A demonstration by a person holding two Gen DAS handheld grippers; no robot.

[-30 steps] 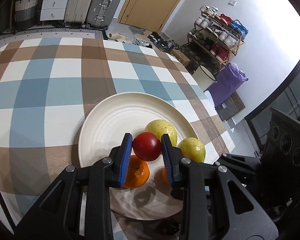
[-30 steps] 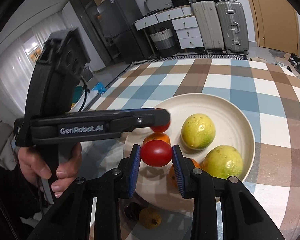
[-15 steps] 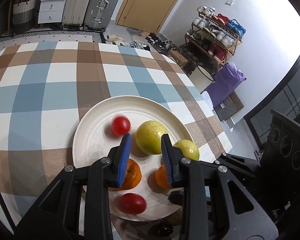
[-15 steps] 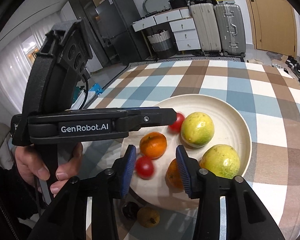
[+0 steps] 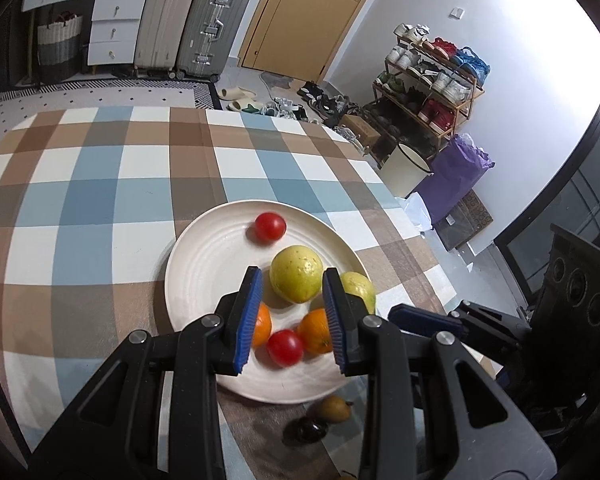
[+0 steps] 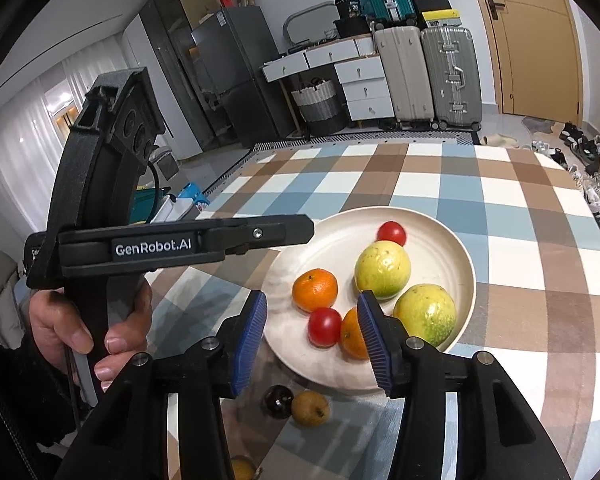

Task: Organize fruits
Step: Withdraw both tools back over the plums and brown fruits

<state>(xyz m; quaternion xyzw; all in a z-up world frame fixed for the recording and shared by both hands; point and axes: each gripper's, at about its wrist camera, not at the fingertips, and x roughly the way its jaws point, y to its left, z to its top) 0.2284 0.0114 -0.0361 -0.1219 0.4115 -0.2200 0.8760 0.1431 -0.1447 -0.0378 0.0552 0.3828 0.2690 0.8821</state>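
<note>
A white plate [image 5: 196,248] on the checked tablecloth holds two yellow-green fruits [image 5: 296,279], two oranges [image 6: 314,290] and two red tomatoes. One tomato [image 5: 270,227] lies at the plate's far side. The other tomato [image 6: 324,326] lies near the front, against an orange. My left gripper [image 5: 292,274] hovers above the plate's near side, its pads a narrow gap apart with nothing between them. My right gripper [image 6: 312,300] also hangs over the near rim. Its jaws are opening and nothing is between them.
A small brown fruit [image 6: 310,408] and a dark round fruit [image 6: 278,400] lie on the cloth just in front of the plate. A person's hand [image 6: 80,332] holds the left gripper's handle. Bare tablecloth stretches behind and left of the plate.
Both grippers held a red tomato a second ago; both tomatoes now lie loose on the plate. Both grippers have pulled back and risen, and the right jaws have spread wider.
</note>
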